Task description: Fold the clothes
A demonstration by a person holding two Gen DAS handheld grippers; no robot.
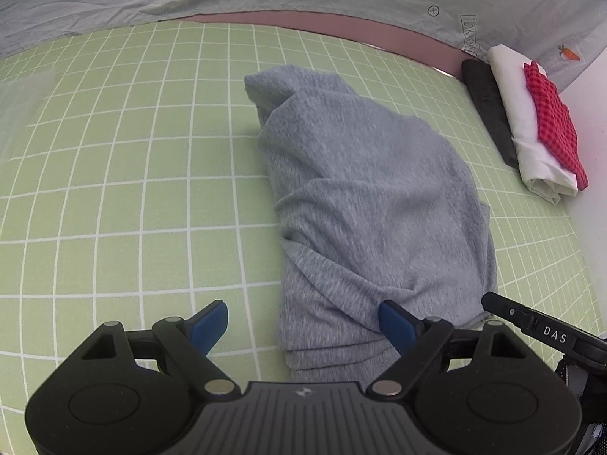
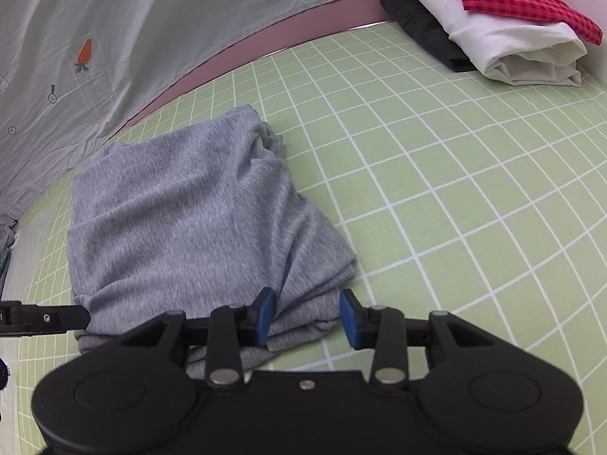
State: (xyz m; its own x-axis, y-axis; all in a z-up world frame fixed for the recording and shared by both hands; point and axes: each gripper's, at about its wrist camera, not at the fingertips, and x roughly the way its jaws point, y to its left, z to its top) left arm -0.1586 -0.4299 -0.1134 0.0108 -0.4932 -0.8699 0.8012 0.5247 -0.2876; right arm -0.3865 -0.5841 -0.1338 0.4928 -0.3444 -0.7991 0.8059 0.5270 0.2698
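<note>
Both grippers, the left gripper [image 1: 303, 326] and the right gripper [image 2: 306, 316], stand with fingers wide at the near edge of the soft, light grey garment [image 1: 371, 204] on the green checked mat [image 1: 132, 189], whose stacked near corners look easiest to pinch.

Green grid mat [image 1: 114, 189]; grey printed sheet [image 2: 114, 38] behind; pink edge [image 1: 303, 22]

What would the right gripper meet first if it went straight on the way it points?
The right gripper, jaws open, already straddles the near edge of the grey folded garment. Going straight on, it would push into that cloth first; how much gap remains is unclear.
</note>
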